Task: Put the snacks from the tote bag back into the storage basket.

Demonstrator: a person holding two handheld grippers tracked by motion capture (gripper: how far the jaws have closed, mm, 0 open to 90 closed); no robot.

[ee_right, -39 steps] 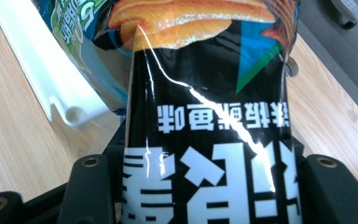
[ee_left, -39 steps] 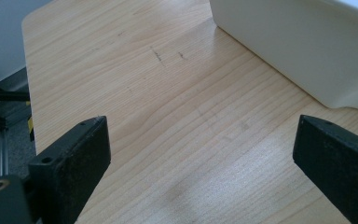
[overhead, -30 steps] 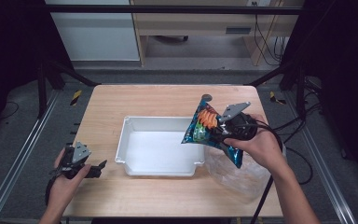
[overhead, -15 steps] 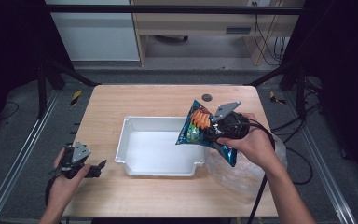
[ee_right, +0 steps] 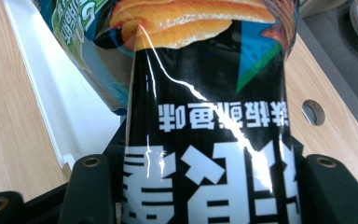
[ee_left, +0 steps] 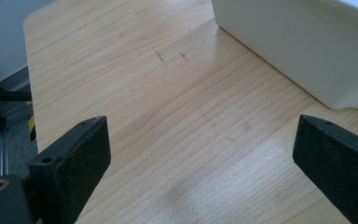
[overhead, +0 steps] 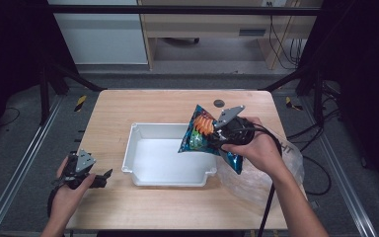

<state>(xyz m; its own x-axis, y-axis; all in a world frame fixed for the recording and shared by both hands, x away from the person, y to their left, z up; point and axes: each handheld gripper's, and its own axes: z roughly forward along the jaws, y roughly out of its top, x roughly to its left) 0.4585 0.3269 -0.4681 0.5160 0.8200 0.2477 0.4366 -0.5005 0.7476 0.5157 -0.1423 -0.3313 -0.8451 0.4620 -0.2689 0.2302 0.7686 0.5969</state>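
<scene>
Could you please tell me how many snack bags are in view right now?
1: a chip bag in the right claw, hanging above the white tray's right edge.

Wooden table [overhead: 128, 108] is carrying a white tray [overhead: 138, 173] at centre; a clear plastic bag [overhead: 276, 173] is lying at four o'clock, touching the tray's right end.

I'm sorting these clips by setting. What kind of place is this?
Most likely a lab or workshop recording station, not a home: a bare wooden table boxed in by a black metal frame, loose cables on the grey floor behind it, and a person's right tool trailing a cable.
</scene>
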